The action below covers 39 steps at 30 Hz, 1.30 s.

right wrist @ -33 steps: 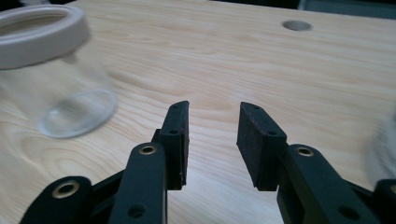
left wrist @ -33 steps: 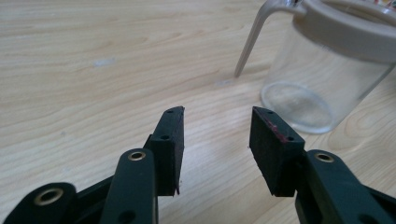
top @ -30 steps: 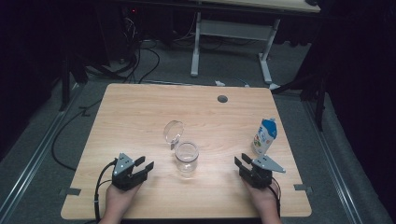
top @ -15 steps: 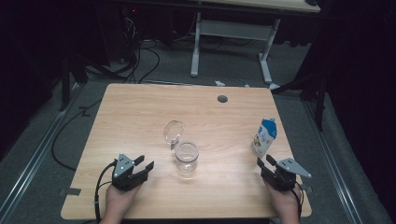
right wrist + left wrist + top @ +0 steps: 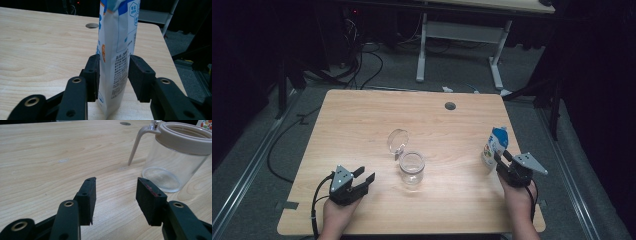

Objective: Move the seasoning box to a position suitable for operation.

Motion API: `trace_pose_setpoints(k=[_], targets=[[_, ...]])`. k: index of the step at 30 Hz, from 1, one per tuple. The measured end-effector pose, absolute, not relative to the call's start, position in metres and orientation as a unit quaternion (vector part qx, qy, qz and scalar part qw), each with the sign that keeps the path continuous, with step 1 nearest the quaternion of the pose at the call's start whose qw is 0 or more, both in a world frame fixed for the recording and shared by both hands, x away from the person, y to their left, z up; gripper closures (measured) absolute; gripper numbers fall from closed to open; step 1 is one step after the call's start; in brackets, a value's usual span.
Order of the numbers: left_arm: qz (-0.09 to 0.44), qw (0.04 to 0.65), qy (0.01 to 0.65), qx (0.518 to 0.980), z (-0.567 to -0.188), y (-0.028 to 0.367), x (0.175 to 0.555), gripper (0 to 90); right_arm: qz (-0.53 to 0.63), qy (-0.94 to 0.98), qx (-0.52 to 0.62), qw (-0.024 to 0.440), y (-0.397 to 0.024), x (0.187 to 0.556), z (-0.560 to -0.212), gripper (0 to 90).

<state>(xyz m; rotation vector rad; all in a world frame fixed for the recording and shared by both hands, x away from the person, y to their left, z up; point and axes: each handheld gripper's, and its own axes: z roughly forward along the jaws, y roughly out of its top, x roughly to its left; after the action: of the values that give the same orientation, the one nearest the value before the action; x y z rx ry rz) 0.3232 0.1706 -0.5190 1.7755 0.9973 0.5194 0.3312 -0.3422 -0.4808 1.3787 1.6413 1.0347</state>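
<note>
At the table's right edge (image 5: 562,210) stands the pouch (image 5: 496,146), light, soft-walled; the right gripper (image 5: 113,75) jaws have just been closing around its lower half, barely pinching; left gripper (image 5: 115,200) jaws apart, empty.

Bench (image 5: 362,125) lit from above, surroundings near black. Close views sharp mid-frame; near jaws soft, mild glare on wood.

Black two-jaw grippers, grey three-cornered top plates, brass-ringed screw holes, black cables
</note>
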Motion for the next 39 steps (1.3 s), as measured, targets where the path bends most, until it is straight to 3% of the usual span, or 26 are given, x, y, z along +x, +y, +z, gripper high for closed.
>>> trace_pose_setpoints(k=[6, 25, 39], targets=[[0.216, 0.497, 0.414, 0.731, -0.5191, 0.1727, 0.3232, 51.0, 0.401, 0.639, 0.534, 0.381, -0.3372, 0.3325, -0.4831, 63.6], [0.215, 0.497, 0.415, 0.731, -0.5204, 0.1717, 0.3235, 50.6, 0.409, 0.630, 0.536, 0.385, -0.3409, 0.3347, -0.4846, 86.9], [0.211, 0.501, 0.412, 0.731, -0.5201, 0.1723, 0.3233, 50.5, 0.416, 0.645, 0.532, 0.358, -0.3445, 0.3379, -0.4775, 88.6]])
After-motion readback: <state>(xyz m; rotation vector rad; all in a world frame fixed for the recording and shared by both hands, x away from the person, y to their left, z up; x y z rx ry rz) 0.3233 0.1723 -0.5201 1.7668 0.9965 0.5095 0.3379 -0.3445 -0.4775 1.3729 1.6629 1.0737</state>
